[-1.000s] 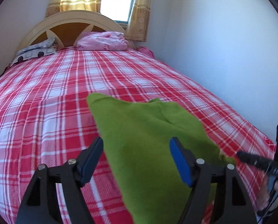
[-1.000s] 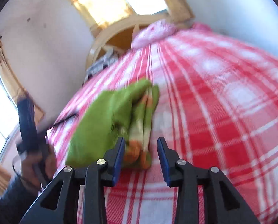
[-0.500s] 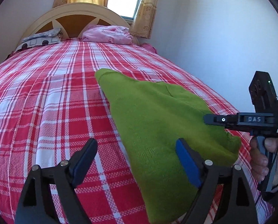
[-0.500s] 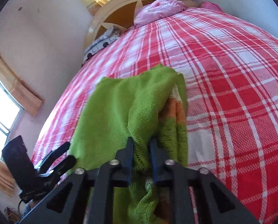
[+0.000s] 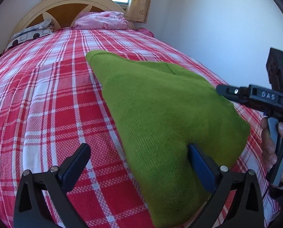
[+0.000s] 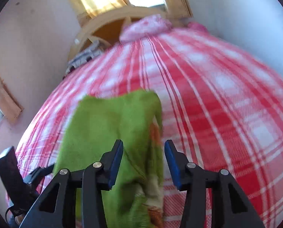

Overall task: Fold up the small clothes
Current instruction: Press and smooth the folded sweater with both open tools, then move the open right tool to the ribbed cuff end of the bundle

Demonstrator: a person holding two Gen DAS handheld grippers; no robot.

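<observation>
A green knitted garment lies folded on the red plaid bed, near its foot and right side. My left gripper is open over the garment's near left edge, its right finger against the cloth. In the right wrist view the garment shows orange and cream parts at its right edge. My right gripper is open just above its near end, holding nothing. The right gripper's body also shows in the left wrist view, held by a hand.
A pink bundle and a grey patterned pillow lie at the headboard. A white wall runs along the bed's right side. The left gripper's body shows at the lower left of the right wrist view.
My right gripper closed on the garment's near end half a second ago and has now opened and let it go. The garment has settled flatter on the bed. My left gripper stayed open.
</observation>
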